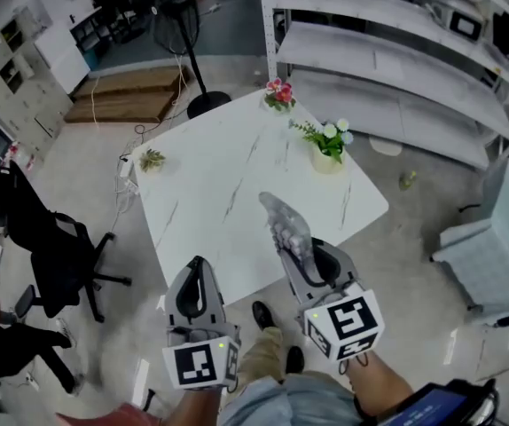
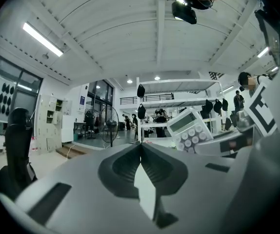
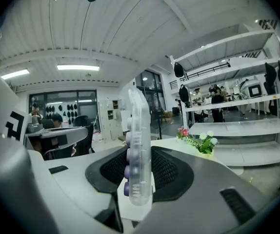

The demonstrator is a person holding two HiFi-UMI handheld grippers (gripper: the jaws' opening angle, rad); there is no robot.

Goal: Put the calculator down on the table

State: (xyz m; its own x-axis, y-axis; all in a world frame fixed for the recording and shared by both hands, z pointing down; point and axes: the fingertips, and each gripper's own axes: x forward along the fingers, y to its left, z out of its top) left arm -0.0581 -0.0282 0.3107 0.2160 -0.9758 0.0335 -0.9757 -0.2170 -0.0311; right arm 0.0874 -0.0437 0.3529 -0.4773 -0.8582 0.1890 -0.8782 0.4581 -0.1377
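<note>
Right gripper clamps the calculator by its lower end, jaws part-closed against its faces; the long axis runs up-frame from the jaws, overlapping the table near edge at frame centre; left gripper, lower left, is closed and empty.

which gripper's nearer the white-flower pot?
Right. The right gripper, shut on the calculator, is below-left of the white-flower pot in the head view; left gripper sits farther off, lower left.
</note>
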